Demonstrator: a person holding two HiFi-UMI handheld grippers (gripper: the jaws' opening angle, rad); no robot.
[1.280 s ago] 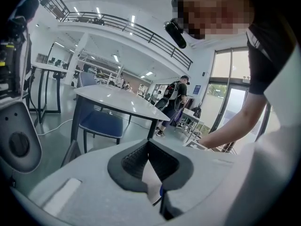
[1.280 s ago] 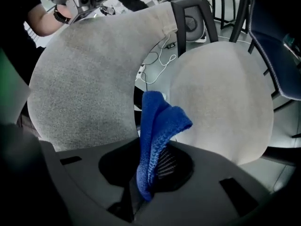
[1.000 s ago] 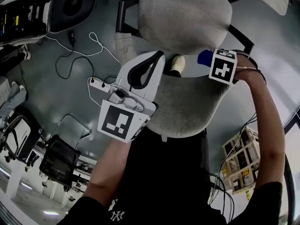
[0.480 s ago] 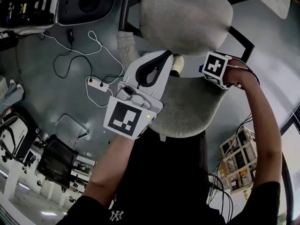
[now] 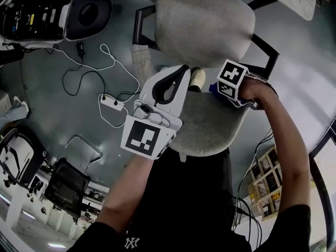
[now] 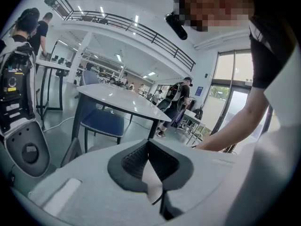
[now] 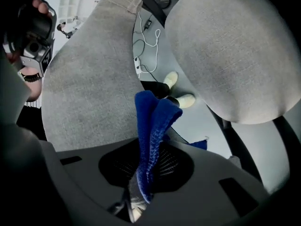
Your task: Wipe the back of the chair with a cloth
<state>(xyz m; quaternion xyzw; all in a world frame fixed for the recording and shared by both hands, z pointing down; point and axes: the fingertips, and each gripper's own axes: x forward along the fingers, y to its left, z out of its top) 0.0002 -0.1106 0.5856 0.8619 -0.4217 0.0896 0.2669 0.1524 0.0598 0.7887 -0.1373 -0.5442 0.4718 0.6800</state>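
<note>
The grey fabric chair back [image 5: 210, 122] stands just in front of me, its seat [image 5: 205, 20] beyond it. My right gripper [image 5: 227, 88] is at the back's upper right edge, shut on a folded blue cloth [image 7: 150, 126] that sticks out past the jaws beside the chair back [image 7: 89, 88]. A corner of the cloth [image 5: 219, 88] shows under the marker cube. My left gripper [image 5: 176, 77] hovers by the back's upper left edge. Its black pads [image 6: 136, 161] meet at the tips with nothing between them.
On the floor at the left lie a power strip [image 5: 113, 103] with white cables and an open equipment case [image 5: 47, 12]. Wooden crates [image 5: 265, 185] stand at the lower right. A shoe [image 5: 197, 77] rests under the seat. A table [image 6: 117, 100] and people show behind.
My right gripper with the cloth has slid left along the top of the chair back. The left gripper has shifted a little to the right.
</note>
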